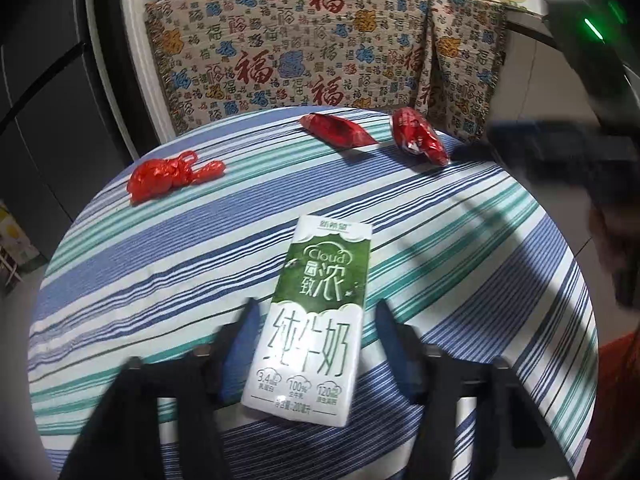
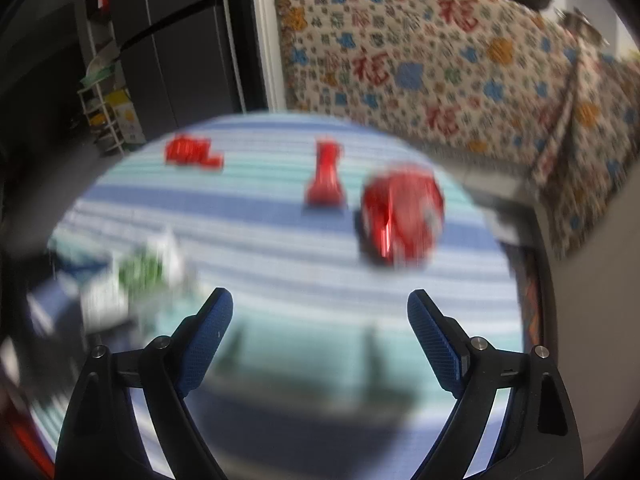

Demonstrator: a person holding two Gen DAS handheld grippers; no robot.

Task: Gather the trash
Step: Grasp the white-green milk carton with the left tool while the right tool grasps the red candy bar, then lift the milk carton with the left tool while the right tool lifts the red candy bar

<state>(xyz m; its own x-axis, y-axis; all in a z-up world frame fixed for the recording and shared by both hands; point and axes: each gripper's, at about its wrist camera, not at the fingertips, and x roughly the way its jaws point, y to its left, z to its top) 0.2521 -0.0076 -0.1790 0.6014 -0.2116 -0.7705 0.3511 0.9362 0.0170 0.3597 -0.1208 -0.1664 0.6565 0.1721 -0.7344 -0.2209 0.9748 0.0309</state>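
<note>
A green and white milk carton [image 1: 316,320] lies between the fingers of my left gripper [image 1: 316,320] on the striped tablecloth [image 1: 460,264]; the jaws stand apart on either side of it, with small gaps. It shows blurred in the right wrist view [image 2: 132,284]. Three red wrappers lie further back: a knotted red bag [image 1: 168,176] at the left, a flat wrapper [image 1: 336,128] in the middle, a crumpled wrapper [image 1: 418,136] at the right. My right gripper [image 2: 320,312] is open and empty, short of the crumpled wrapper [image 2: 402,216].
A cabinet draped in a patterned cloth [image 1: 320,48] stands behind the round table, with pots on top. A dark fridge [image 2: 168,60] and a wire rack [image 2: 108,120] stand at the left. The right gripper's body [image 1: 580,148] hangs over the table's right edge.
</note>
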